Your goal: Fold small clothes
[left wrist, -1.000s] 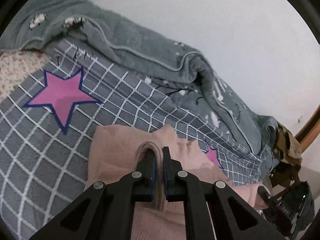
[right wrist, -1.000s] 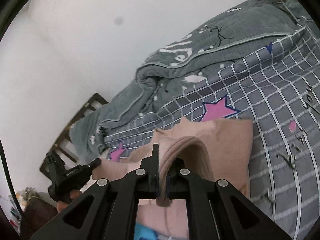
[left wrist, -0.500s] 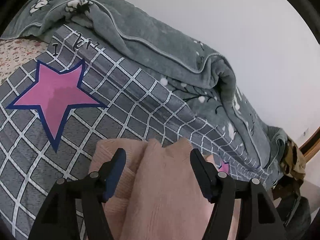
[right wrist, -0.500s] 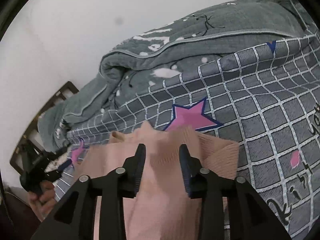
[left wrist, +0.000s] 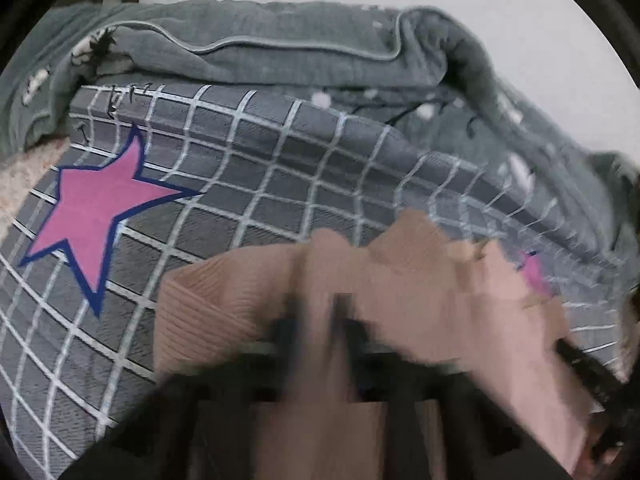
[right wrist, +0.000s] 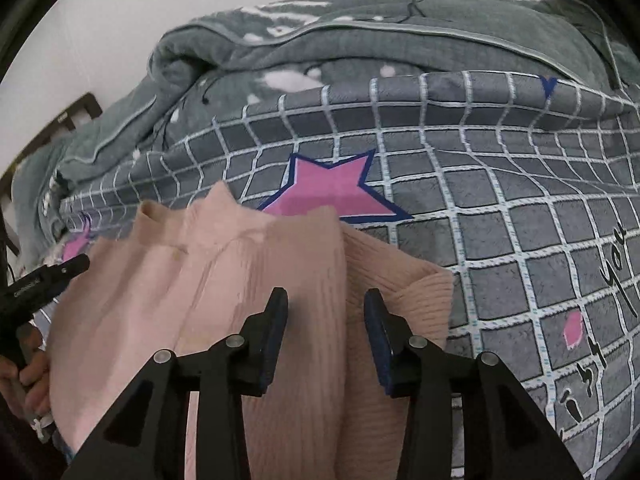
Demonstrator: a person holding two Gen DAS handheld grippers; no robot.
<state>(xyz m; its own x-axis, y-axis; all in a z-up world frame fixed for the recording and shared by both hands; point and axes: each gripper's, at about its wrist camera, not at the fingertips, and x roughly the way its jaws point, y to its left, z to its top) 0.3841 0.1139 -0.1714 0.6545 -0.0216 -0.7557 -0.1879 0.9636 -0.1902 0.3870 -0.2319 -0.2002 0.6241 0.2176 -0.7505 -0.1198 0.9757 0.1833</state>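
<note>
Sweater (right wrist: 224,280) – one, pink stars (right wrist: 332,196) – two

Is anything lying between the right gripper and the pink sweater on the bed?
Nothing visible. The right gripper sits directly over the pink sweater, its jaws closing with a knit ridge between them. Only the checked bedspread surrounds the garment.

A bed is covered by a grey checked sheet (right wrist: 500,208) printed with pink stars (right wrist: 332,192). A pink sweater (right wrist: 224,280) is laid on it. A grey quilt (right wrist: 320,56) is bunched along the far edge.
</note>
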